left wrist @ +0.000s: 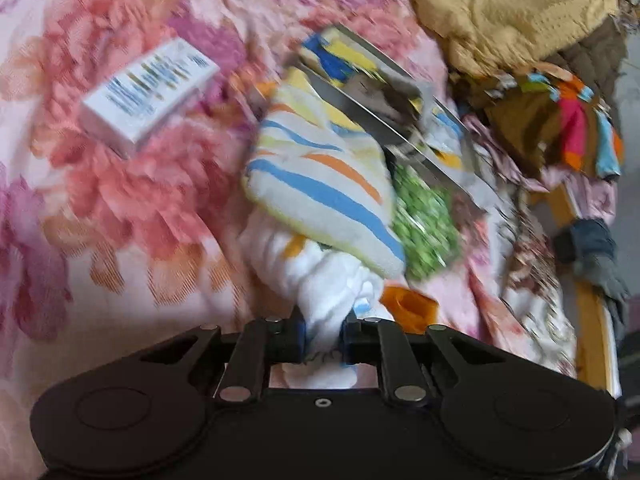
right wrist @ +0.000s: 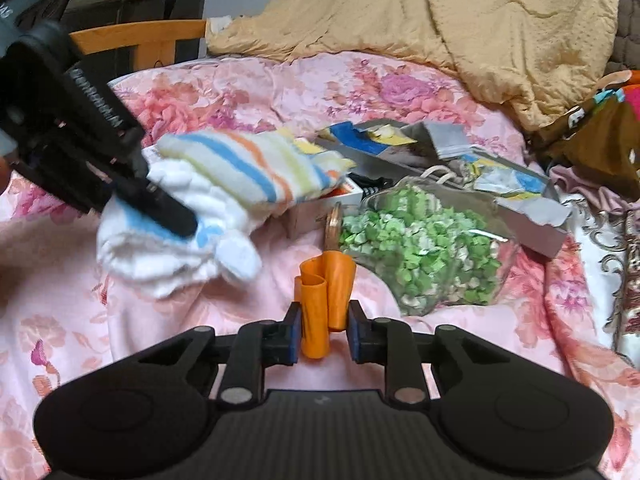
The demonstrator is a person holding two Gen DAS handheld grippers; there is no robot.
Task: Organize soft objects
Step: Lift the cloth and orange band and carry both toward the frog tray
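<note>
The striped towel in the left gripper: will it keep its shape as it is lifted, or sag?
Probably sag: the striped towel bunches into folds where the left gripper pinches it. It likely weighs little, since one pinched end carries the rest. Slipping looks unlikely, as the fingers bite into thick pile.

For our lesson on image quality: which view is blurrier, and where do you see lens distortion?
Left wrist view: motion blur smears the white box and striped towel. Right wrist view: sharper, though the towel is smeared; the orange piece is crisp. Both: fisheye bending, dark corners.
</note>
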